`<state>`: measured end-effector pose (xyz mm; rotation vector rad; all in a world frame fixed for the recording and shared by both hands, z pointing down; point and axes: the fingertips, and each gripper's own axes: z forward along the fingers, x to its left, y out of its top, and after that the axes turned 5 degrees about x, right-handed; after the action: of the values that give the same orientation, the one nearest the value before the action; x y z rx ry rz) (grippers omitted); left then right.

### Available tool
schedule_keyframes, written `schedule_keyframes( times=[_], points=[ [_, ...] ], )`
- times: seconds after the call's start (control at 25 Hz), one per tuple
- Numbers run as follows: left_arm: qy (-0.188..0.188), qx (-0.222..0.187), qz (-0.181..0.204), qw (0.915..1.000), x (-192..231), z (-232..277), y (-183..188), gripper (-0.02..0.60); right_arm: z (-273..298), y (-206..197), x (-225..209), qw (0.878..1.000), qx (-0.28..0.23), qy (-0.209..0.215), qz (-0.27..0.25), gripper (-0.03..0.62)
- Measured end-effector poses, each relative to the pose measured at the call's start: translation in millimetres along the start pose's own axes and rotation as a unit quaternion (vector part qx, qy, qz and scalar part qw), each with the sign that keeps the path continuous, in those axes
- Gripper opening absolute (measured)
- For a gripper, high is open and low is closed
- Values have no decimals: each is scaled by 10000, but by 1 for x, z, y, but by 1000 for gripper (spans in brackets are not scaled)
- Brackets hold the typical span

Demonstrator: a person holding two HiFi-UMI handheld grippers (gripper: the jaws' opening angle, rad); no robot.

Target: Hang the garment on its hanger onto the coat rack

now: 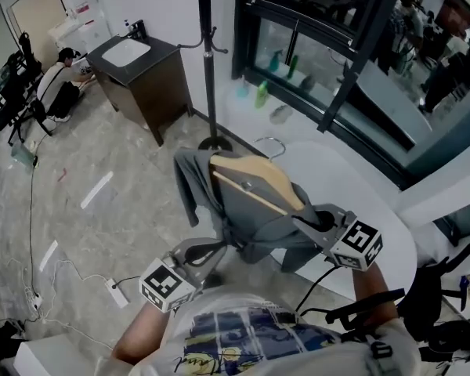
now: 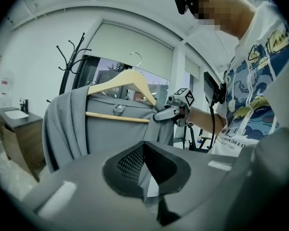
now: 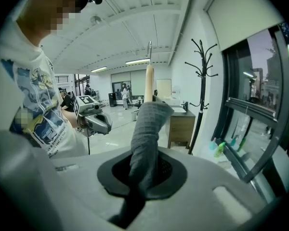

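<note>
Head view, carrying step: gripping grey knitted garment (image 1: 254, 214) by hem with left tool (image 1: 218, 250), by shoulder with right tool (image 1: 304, 221); next, likely lifting hook (image 1: 271, 142) of pale wooden hanger (image 1: 258, 178) onto black coat rack (image 1: 206, 69).

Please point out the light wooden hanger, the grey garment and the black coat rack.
light wooden hanger (image 1: 270, 180), head view, on its broad shoulder.
grey garment (image 1: 247, 219), head view, on fabric below the hanger.
black coat rack (image 1: 207, 69), head view, on its pole.

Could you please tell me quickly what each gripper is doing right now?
Left gripper: closed on the lower edge of the grey fabric garment.
Right gripper: closed on the same garment, at its shoulder.
</note>
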<state>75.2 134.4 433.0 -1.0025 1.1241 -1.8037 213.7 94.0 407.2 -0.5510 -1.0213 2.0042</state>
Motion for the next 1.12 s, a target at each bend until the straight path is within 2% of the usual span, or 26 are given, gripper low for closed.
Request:
schedule_keyframes(
  times=[0.2,0.36,0.68,1.12],
  points=[
    [76,42,18,10000,67,-38,2,3,51,74,-46,9995,-160,46,-261,9],
    [291,4,-26,9996,115,-65,5,3,84,133,-86,9986,-330,45,-412,9],
    [763,-308,-297,9962,192,-78,16,3,150,236,-184,9949,-411,130,-907,9],
    [1342,-512,-247,9893,294,-57,64,3,232,318,-330,9935,-322,274,-1059,9]
  ],
)
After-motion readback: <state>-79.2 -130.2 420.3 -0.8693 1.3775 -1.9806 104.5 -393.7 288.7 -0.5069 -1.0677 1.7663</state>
